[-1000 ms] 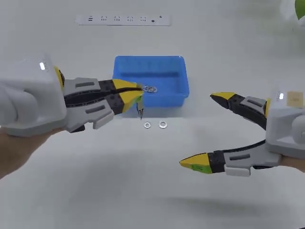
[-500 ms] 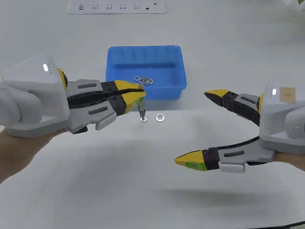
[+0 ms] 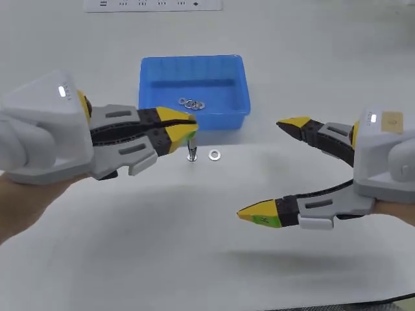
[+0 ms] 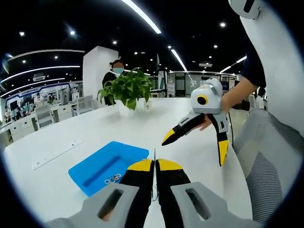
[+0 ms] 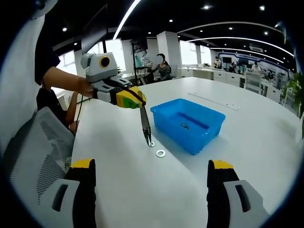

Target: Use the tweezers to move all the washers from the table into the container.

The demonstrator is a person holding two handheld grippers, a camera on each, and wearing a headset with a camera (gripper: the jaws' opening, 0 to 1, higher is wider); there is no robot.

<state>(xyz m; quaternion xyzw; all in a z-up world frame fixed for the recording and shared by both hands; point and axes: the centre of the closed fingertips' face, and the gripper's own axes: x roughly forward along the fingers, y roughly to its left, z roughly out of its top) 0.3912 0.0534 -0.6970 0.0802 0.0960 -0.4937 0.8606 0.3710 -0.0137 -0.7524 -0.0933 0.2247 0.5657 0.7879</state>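
My left gripper (image 3: 188, 128) is shut on a pair of thin metal tweezers (image 3: 192, 153) that point down at the table. Their tips rest at one washer (image 5: 151, 144) lying on the white table just in front of the blue container (image 3: 149, 87). A second washer (image 3: 214, 155) lies close to its right. Several washers (image 3: 192, 103) sit inside the container. My right gripper (image 3: 266, 168) hovers wide open to the right, holding nothing. In the left gripper view the jaws (image 4: 155, 164) pinch the tweezers (image 4: 154, 154) above the container (image 4: 95, 164).
A white power strip (image 3: 152, 5) lies at the table's far edge behind the container. A potted plant (image 4: 128, 88) stands further along the table. A mesh chair (image 5: 38, 142) is beside the table's near edge.
The left gripper has carried the tweezers' tips down and slightly toward the washers, onto the left one. The head camera has tilted, so the container sits higher in the picture. The right gripper stays open.
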